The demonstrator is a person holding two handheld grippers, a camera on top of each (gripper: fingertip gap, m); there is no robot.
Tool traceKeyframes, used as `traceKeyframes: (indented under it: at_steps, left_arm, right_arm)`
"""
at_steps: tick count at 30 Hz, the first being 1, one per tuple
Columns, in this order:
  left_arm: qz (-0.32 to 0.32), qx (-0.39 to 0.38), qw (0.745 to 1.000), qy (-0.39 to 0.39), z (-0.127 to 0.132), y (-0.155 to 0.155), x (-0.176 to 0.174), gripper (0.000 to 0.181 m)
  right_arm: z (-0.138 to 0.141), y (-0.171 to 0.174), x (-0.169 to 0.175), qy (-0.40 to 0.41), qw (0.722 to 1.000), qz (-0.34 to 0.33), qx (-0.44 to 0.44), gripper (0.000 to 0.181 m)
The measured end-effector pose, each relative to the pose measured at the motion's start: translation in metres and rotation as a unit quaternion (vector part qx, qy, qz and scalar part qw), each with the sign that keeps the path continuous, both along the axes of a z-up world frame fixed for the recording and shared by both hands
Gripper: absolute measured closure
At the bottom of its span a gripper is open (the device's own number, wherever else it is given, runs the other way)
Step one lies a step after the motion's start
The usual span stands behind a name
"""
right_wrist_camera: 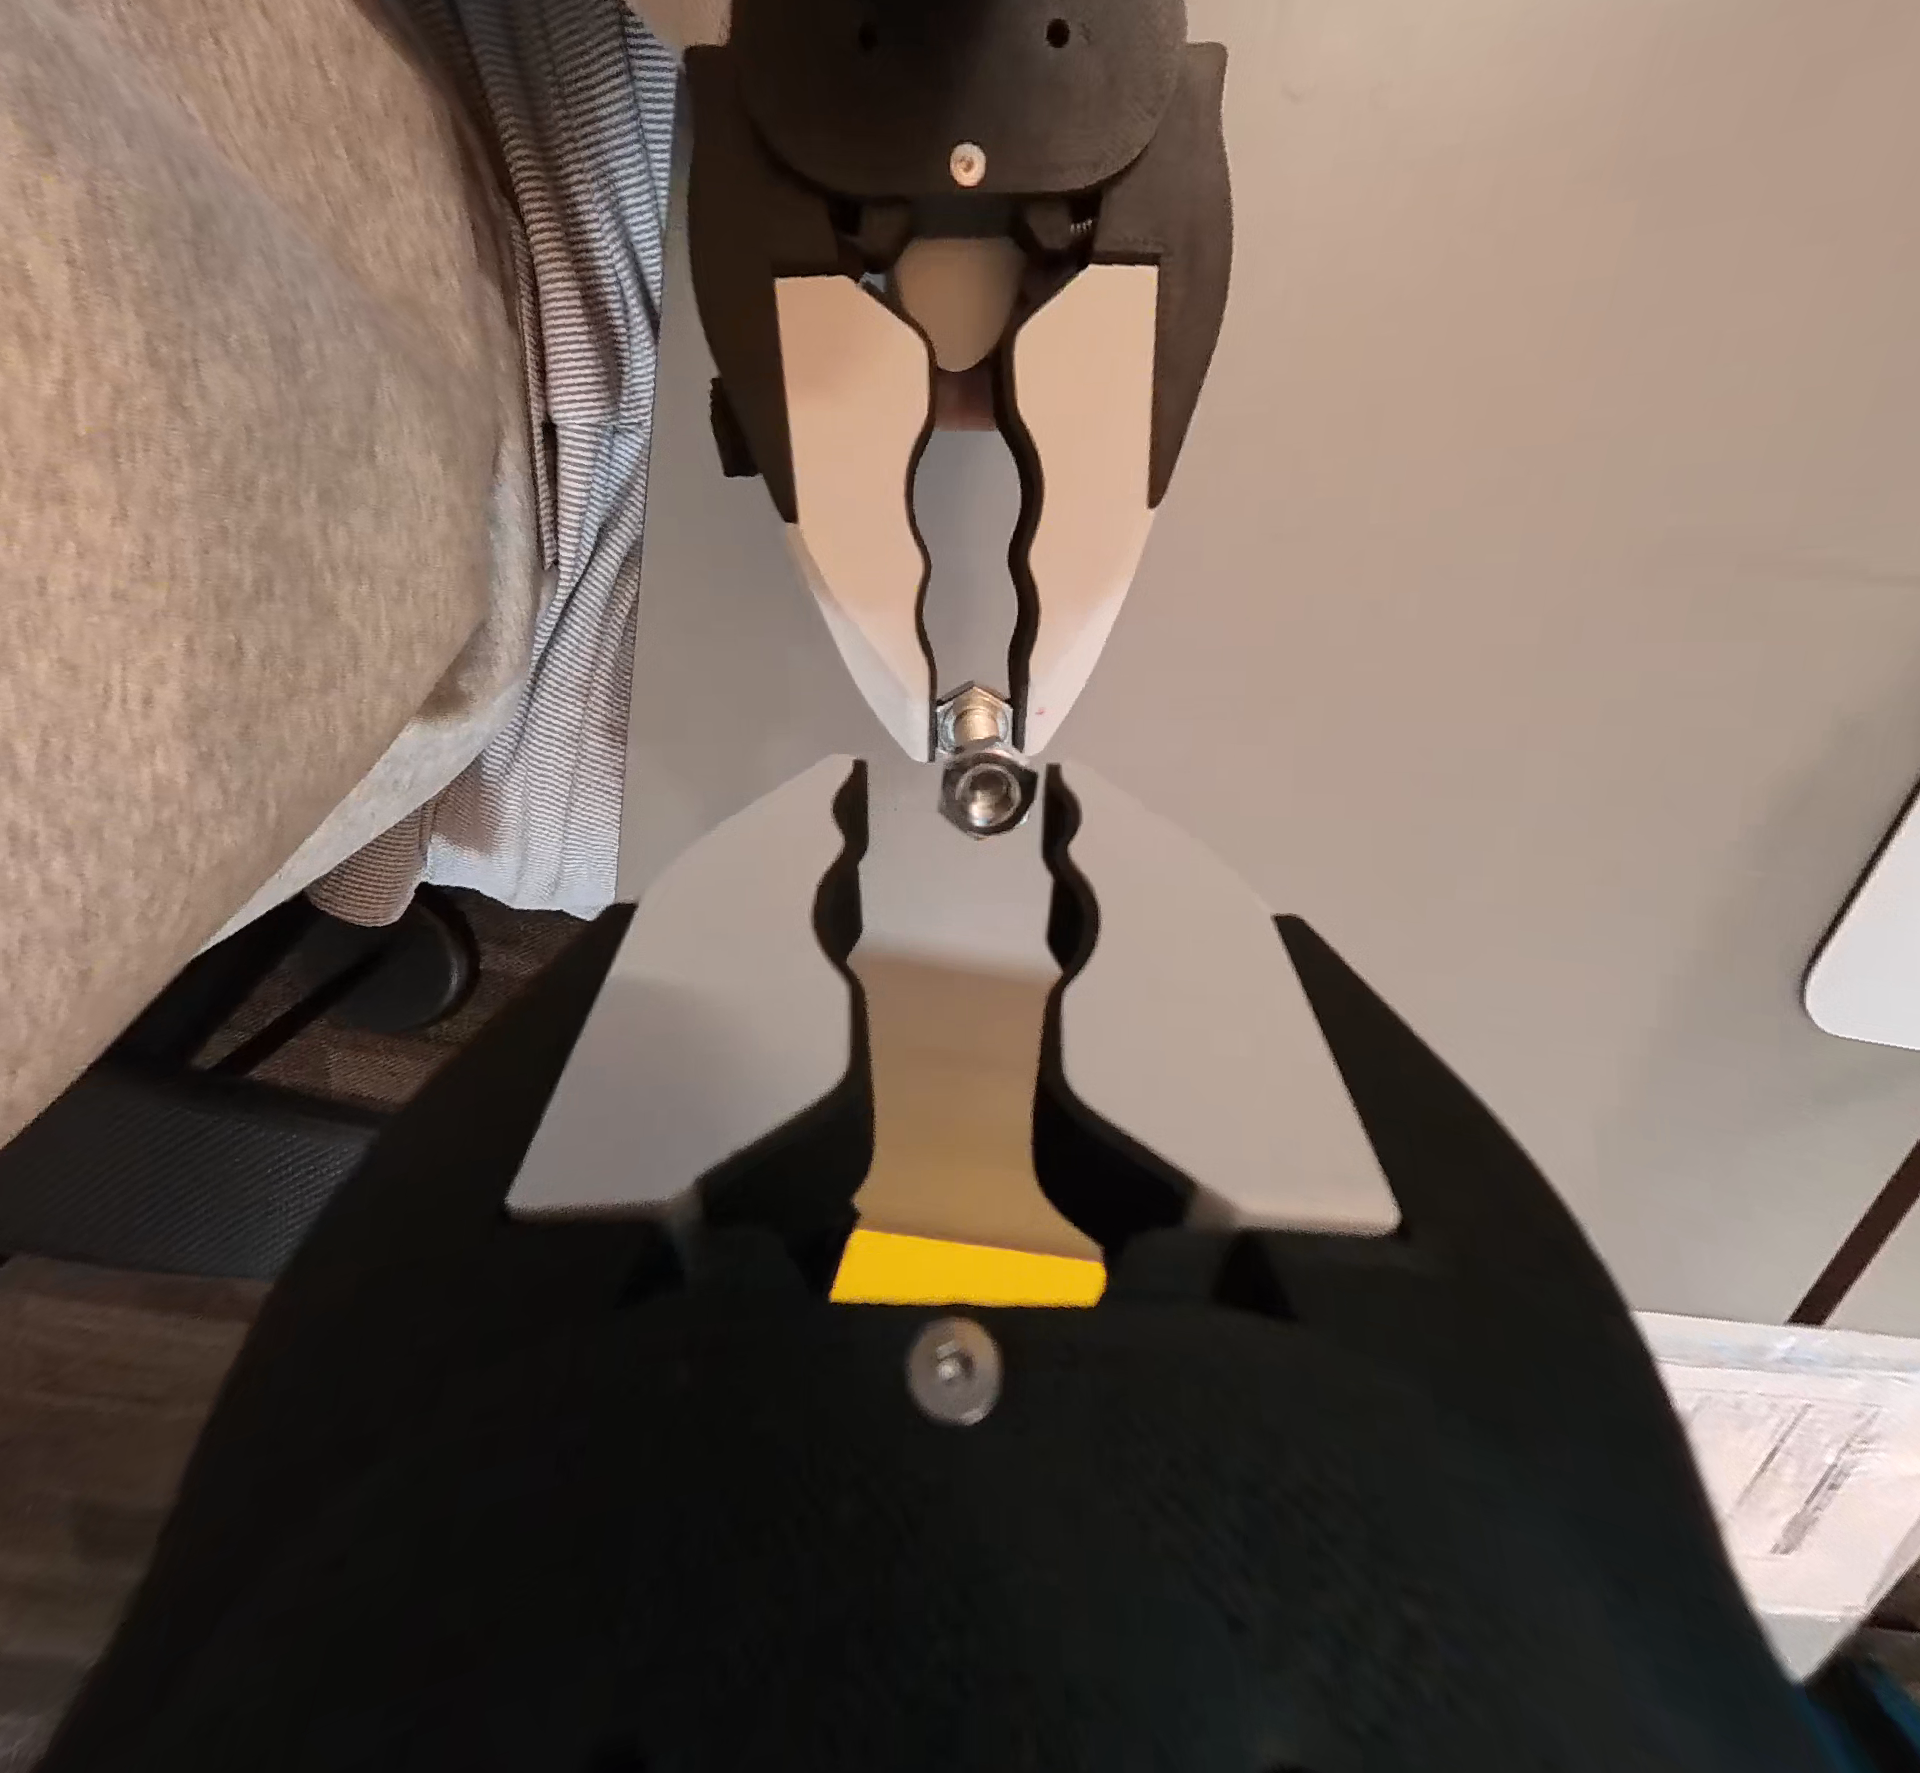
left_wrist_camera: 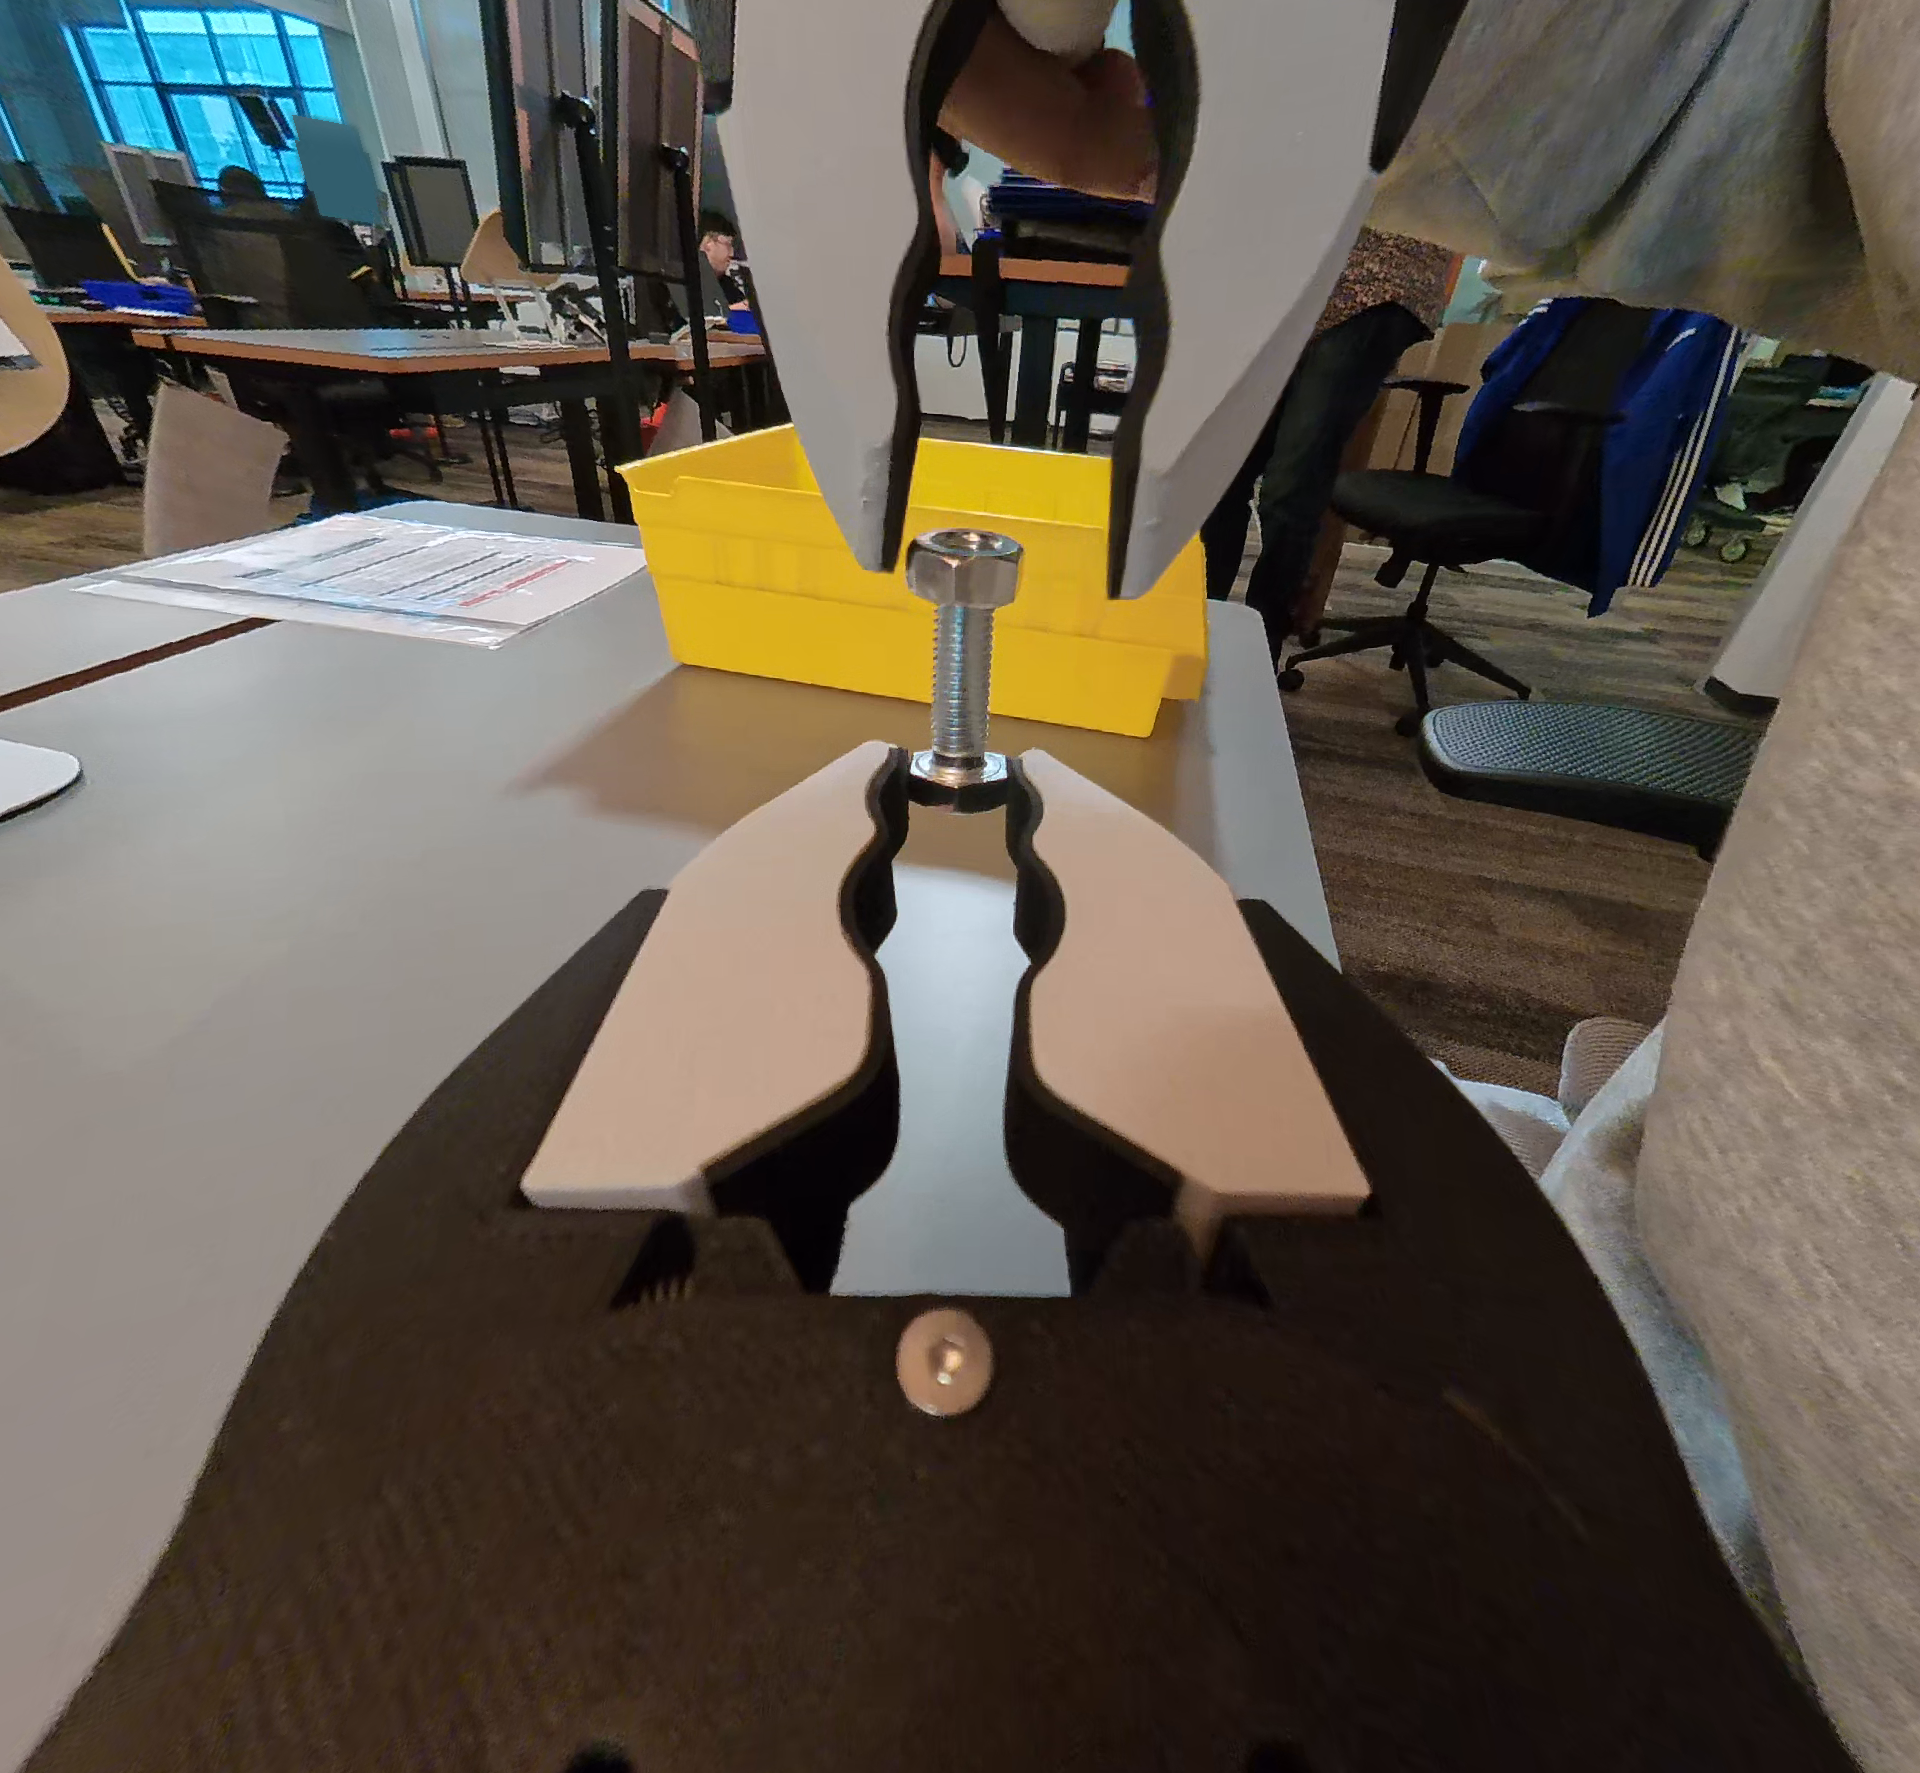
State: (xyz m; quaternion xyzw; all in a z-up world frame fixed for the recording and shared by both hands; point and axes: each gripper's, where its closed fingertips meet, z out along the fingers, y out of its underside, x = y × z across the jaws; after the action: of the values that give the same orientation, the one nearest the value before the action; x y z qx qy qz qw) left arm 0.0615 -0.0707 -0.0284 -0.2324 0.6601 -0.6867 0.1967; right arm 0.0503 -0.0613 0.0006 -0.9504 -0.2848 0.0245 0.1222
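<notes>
My left gripper is shut on the head of a silver bolt and holds it upright above the grey table. A hex nut sits on the top end of the bolt's thread. My right gripper comes down from above, open, with its fingertips on either side of the nut. In the right wrist view the nut lies between my right gripper's tips, close to the right-hand one and apart from the other. The left gripper shows beyond it, clamped on the bolt head.
A yellow plastic bin stands on the table just behind the bolt. A printed sheet in a clear sleeve lies at the back left. A person's grey sleeve fills the right side. An office chair and a footrest stand beyond the table edge. Left and right tips are no more than a few centimetres apart.
</notes>
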Motion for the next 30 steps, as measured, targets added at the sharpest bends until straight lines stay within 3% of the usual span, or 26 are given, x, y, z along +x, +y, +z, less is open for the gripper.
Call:
traceKeyframes:
  at_steps: [10,30]
  left_arm:
    - [0.0,-0.01,1.0,-0.002,0.003,0.001,0.0,0.163]
    - [0.008,-0.043,0.999,0.005,0.009,0.009,0.004,0.163]
  right_arm:
    - [0.006,0.006,-0.007,0.005,0.999,0.033,0.037,0.149]
    - [0.005,-0.004,0.008,-0.007,0.999,0.004,0.038,0.151]
